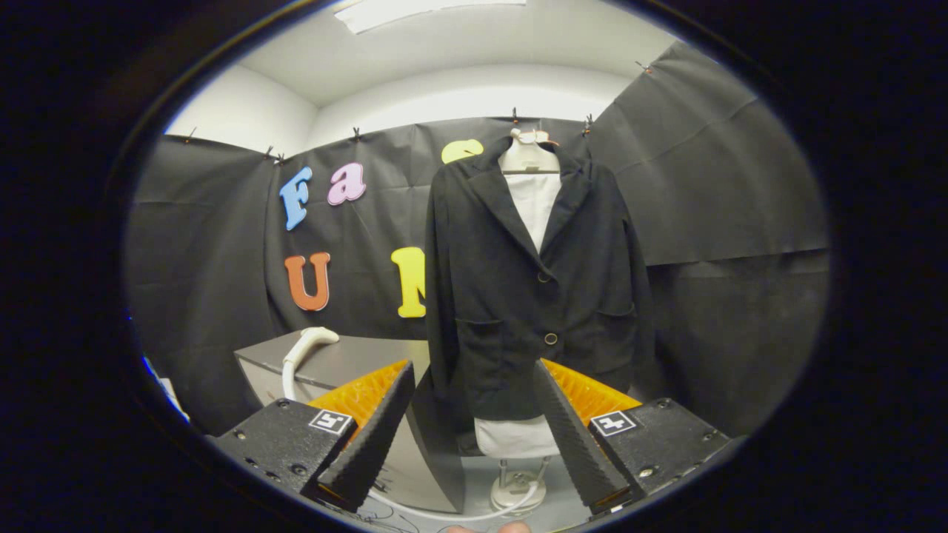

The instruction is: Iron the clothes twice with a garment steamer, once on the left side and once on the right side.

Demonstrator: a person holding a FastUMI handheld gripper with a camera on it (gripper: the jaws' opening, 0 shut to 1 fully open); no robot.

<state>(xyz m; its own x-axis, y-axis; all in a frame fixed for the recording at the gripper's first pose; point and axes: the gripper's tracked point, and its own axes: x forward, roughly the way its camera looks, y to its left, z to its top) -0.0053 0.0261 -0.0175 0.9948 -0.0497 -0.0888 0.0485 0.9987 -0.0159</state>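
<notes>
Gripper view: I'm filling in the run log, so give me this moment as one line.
gripper: open, holding nothing | steamer head: lying on grey table, untouched | black blazer: hanging on mannequin beyond fingers | ironing: not begun

Grey cabinet (355,363), white ceiling (474,66), ceiling light (415,11).

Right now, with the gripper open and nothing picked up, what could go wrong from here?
The gripper is open and holds nothing; the steamer head lies on the grey table, beyond the left finger, so a poor grasp on its curved handle might slip. Its hose trails across the floor around the mannequin stand and could snag. The black jacket hangs close ahead; a wide swing might knock it.
</notes>
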